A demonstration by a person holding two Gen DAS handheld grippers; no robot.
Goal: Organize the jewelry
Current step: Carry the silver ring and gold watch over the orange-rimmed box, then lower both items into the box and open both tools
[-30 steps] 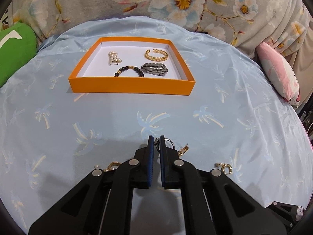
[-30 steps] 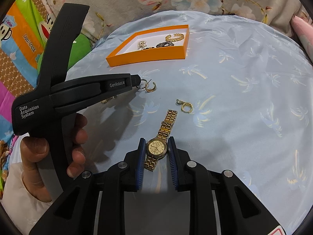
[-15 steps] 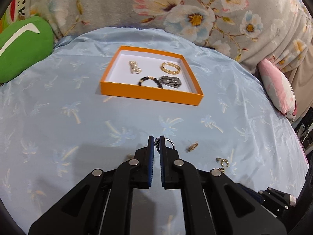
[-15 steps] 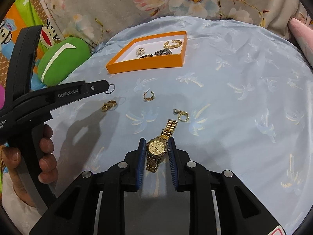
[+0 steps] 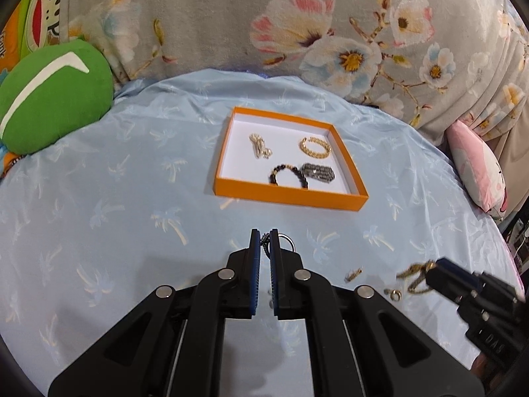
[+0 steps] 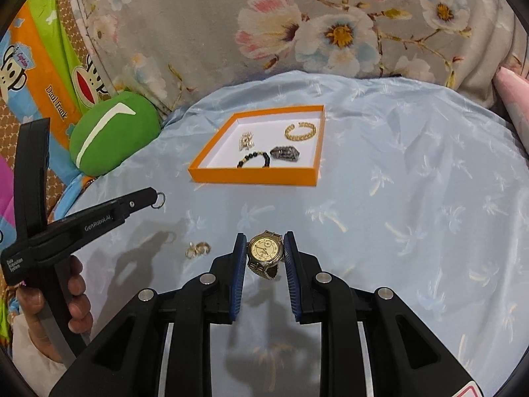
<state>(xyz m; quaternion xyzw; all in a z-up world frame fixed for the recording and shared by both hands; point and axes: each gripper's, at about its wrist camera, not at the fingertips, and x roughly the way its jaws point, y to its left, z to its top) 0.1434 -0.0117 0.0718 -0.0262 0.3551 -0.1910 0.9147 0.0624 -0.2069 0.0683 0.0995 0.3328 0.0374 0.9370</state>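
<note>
My left gripper (image 5: 264,236) is shut on a small silver ring earring (image 5: 286,241) and holds it above the blue cloth; it also shows in the right wrist view (image 6: 160,199). My right gripper (image 6: 264,246) is shut on a gold watch (image 6: 265,253) and holds it in the air. The orange tray (image 5: 287,198) lies ahead, holding a gold bracelet (image 5: 315,146), a black bead bracelet (image 5: 289,177), a grey metal band (image 5: 318,173) and a pale gold piece (image 5: 260,145). It shows in the right wrist view too (image 6: 254,178).
Loose gold earrings lie on the blue cloth (image 6: 197,249), (image 5: 353,274), (image 5: 395,294). A green cushion (image 5: 53,96) sits at the left, a pink cushion (image 5: 479,168) at the right. Floral fabric rises behind the tray.
Both grippers have risen. The left one lifted the silver ring earring off the cloth. The right one lifted the gold watch, which now hangs between its pads.
</note>
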